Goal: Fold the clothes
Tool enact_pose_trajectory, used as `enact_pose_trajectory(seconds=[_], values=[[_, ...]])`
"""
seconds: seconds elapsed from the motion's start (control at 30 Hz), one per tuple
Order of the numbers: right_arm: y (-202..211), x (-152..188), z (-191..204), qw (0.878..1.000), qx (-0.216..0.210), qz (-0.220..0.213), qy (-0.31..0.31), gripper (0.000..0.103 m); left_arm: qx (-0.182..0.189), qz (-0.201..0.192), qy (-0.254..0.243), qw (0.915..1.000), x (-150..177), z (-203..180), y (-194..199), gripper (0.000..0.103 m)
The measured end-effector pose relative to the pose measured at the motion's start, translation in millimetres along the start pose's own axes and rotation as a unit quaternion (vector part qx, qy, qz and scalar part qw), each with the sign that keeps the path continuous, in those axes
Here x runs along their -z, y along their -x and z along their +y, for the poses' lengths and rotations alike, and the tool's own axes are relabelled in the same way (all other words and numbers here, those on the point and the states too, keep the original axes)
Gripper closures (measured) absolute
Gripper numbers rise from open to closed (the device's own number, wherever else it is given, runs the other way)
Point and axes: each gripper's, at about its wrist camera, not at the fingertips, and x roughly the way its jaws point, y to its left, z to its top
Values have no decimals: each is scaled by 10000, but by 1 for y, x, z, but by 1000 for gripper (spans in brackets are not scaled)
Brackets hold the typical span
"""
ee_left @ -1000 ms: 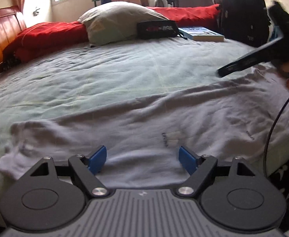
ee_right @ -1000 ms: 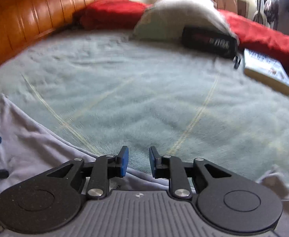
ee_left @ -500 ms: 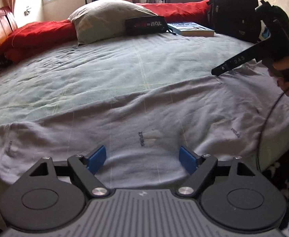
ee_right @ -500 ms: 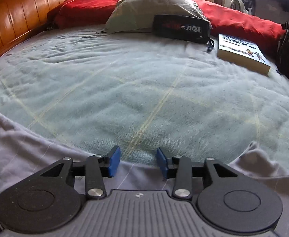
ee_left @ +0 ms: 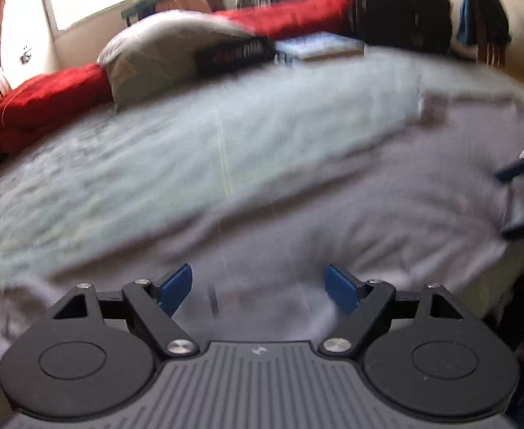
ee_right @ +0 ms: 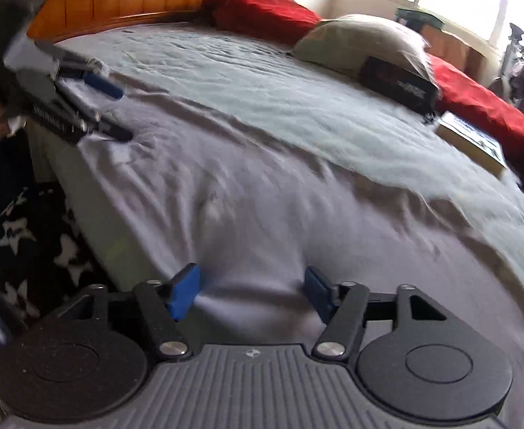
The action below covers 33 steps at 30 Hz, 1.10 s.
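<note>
The bed (ee_right: 297, 82), under a pale green sheet, fills most of both frames. A grey garment (ee_right: 262, 193) lies spread along the near edge of the bed, across the middle and lower part of each frame; the left wrist view is blurred. A red blanket (ee_right: 262, 10) and a pale pillow (ee_right: 362, 41) are in the upper part of the frame, with a black pouch (ee_right: 397, 84) beside the pillow and a book (ee_right: 473, 141) at the right. The left gripper (ee_left: 258, 289) is at the bottom of its frame, its blue fingers (ee_left: 174, 287) wide apart and holding nothing, above the garment. The right gripper (ee_right: 251, 291) is also wide open and empty, over the garment's near edge.
</note>
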Motion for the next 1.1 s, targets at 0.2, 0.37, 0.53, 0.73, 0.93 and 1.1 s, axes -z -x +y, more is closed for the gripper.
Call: enact_pose_trajectory(seconds=[0.2, 0.37, 0.53, 0.73, 0.93, 1.1], values=[[19, -2, -14, 9993, 219, -118, -274, 30, -88, -203, -62, 9997, -15, -3, 26, 20], [6, -5, -33, 9952, 549, -151, -801, 28, 217, -228, -25, 9995, -15, -24, 15, 18], [19, 27, -32, 9943, 484, -44, -951, 15, 508, -23, 285, 9983, 1, -23, 7, 17], [30, 35, -44, 9893, 473, -134, -1377, 15, 542, -177, 441, 9974, -37, 0, 1, 17], [28, 36, -40, 9900, 549, -95, -1294, 14, 792, 75, 1010, 9917, -56, 19, -55, 17], [28, 39, -40, 9897, 534, -97, -1325, 11, 524, -122, 1231, 9909, -70, 22, -48, 18]])
